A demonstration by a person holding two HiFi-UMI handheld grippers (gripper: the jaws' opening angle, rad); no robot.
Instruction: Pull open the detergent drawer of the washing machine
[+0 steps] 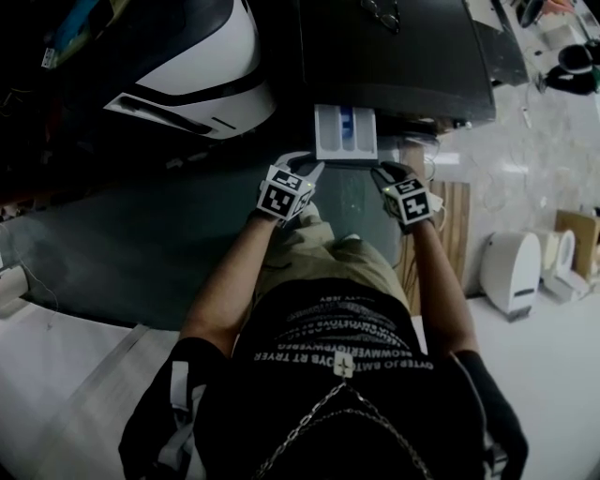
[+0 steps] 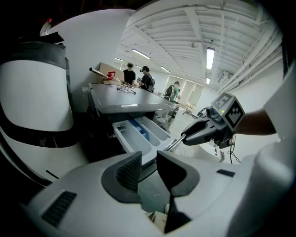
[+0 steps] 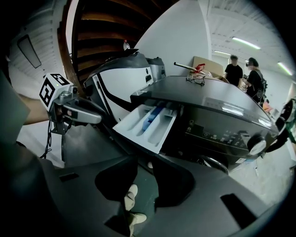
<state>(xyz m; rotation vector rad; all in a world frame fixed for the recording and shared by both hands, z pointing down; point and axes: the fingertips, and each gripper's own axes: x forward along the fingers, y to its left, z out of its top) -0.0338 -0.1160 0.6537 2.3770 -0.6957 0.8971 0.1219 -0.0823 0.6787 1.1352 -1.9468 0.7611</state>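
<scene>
The detergent drawer (image 1: 346, 133) juts out of the washing machine (image 1: 394, 56) at its front left, toward the person. The left gripper (image 1: 305, 167) sits just before the drawer's left front corner, and the right gripper (image 1: 388, 174) just before its right front corner, with the drawer's front between the two. A pair of glasses (image 1: 382, 13) lies on the machine's top, toward its back. A large rounded appliance (image 1: 202, 66) stands to the left of the machine. To the right, a bin (image 1: 511, 272) stands on the floor (image 1: 553, 375), well apart. Several people (image 2: 138, 76) stand far behind the machine.
</scene>
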